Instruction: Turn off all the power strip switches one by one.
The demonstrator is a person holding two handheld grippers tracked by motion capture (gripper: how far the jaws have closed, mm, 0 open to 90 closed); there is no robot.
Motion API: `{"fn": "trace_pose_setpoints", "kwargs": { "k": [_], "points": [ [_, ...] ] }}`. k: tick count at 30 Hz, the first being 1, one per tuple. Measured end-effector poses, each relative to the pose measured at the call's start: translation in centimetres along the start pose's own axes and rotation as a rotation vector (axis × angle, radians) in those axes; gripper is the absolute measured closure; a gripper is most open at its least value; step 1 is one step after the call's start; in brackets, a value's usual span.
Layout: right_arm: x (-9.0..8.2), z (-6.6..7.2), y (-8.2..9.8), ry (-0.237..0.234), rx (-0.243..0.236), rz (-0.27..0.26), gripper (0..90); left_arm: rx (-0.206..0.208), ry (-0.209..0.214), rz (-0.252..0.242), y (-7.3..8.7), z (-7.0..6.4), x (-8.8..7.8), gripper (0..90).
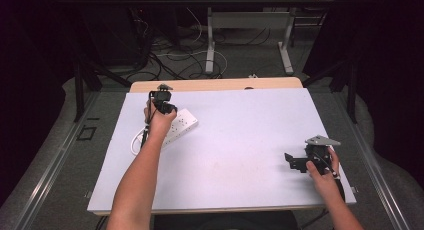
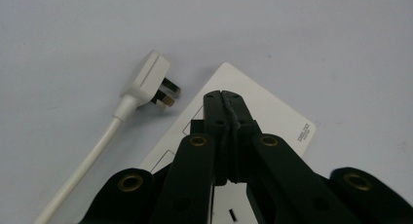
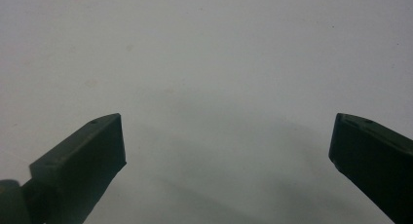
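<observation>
A white power strip (image 1: 181, 123) lies on the white table top at the left, with its white cable (image 1: 136, 141) looped beside it. In the left gripper view the strip (image 2: 272, 117) sits under my left gripper (image 2: 224, 95), whose jaws are pressed together with nothing between them. The strip's white plug (image 2: 148, 78) lies on its side just left of the strip, pins showing, on the end of the cable (image 2: 83, 170). In the high view my left gripper (image 1: 162, 101) hovers over the strip. My right gripper (image 1: 296, 162) rests open near the table's right front, over bare surface (image 3: 224, 136).
The table top (image 1: 240, 140) ends in a wooden strip at the far edge. Beyond it stand a desk's metal legs (image 1: 210, 45) and tangled cables on the floor. Dark curtains close both sides.
</observation>
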State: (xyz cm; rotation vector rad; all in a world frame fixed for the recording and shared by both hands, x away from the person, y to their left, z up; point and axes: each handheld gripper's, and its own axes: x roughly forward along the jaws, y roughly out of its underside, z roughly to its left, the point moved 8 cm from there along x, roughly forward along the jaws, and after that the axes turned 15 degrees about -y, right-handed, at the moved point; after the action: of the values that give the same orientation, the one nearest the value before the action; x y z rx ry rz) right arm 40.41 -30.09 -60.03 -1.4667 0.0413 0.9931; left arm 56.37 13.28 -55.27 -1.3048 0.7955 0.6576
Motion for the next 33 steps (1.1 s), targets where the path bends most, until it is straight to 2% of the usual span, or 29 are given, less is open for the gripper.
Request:
{"fn": "trace_pose_setpoints", "kwargs": {
  "k": [11,14,16,18,25,27,33],
  "points": [
    [-0.1,-0.1,0.1,0.005,-0.002,0.001,0.0,0.015,0.006,-0.009,-1.3,-1.4,0.4,90.0],
    [-0.1,-0.1,0.1,0.003,0.007,0.001,0.0,0.033,-0.001,-0.008,-1.4,-1.5,0.8,90.0],
    [-0.2,-0.1,0.2,0.007,0.007,0.002,0.0,0.02,0.001,-0.006,-1.5,-1.7,1.1,90.0],
    [-0.2,-0.2,0.2,0.005,0.008,-0.002,0.0,0.035,-0.005,0.001,-1.5,-1.7,1.3,90.0],
    [-0.2,-0.2,0.3,0.007,0.016,-0.002,0.0,0.012,-0.014,0.014,-1.3,-1.6,1.9,90.0],
    [-0.3,-0.2,0.3,0.01,0.014,0.0,0.0,0.027,-0.021,0.021,-1.2,-1.5,2.1,90.0],
    [-0.2,-0.2,0.2,0.007,0.007,-0.002,0.0,0.021,-0.027,0.04,-0.9,-1.3,2.6,90.0]
  ]
}}
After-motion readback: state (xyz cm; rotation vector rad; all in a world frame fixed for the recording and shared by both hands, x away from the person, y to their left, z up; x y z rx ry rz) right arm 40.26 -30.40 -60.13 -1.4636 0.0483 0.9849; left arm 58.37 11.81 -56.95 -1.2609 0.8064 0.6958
